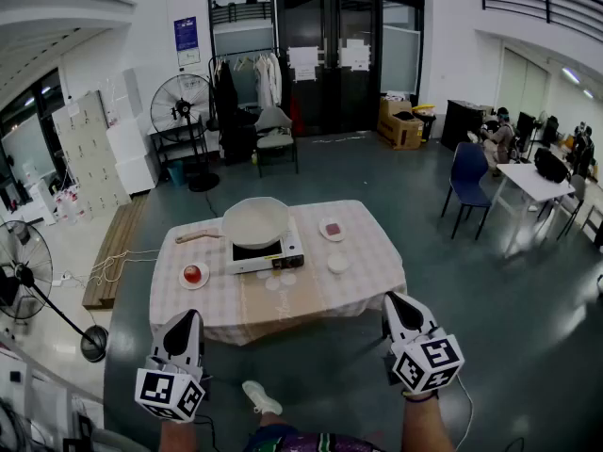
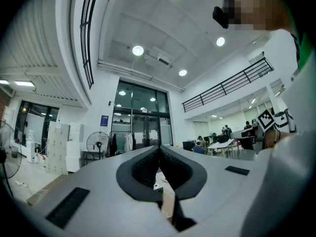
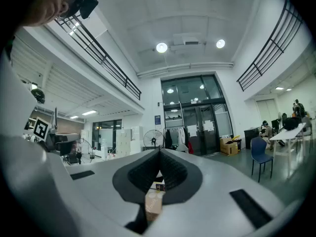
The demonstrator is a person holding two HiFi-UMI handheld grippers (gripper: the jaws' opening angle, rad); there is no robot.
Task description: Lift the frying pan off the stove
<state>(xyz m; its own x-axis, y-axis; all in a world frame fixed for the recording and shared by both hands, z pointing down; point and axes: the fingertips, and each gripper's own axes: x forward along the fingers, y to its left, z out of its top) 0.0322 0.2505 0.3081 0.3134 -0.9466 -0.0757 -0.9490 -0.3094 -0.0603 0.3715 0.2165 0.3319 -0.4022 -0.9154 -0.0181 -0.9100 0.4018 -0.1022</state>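
In the head view a pale frying pan [image 1: 255, 221] sits on a white portable stove [image 1: 265, 252], and its wooden handle [image 1: 196, 236] points left. The stove stands on a table with a checked cloth [image 1: 372, 273]. My left gripper [image 1: 188, 316] is held in front of the table's near left corner, well short of the pan. My right gripper [image 1: 394, 298] is held off the near right corner. Both point level toward the table. In the left gripper view the left gripper [image 2: 159, 147] has its jaws together with nothing between them. The right gripper [image 3: 160, 152] looks the same in the right gripper view.
On the cloth lie a small plate with a red item [image 1: 193, 274], a plate with a reddish piece [image 1: 332, 230] and a bare white plate [image 1: 338, 264]. A standing fan [image 1: 25, 271] and a wooden pallet [image 1: 111, 252] are at the left. A blue chair [image 1: 468, 182] is at the right.
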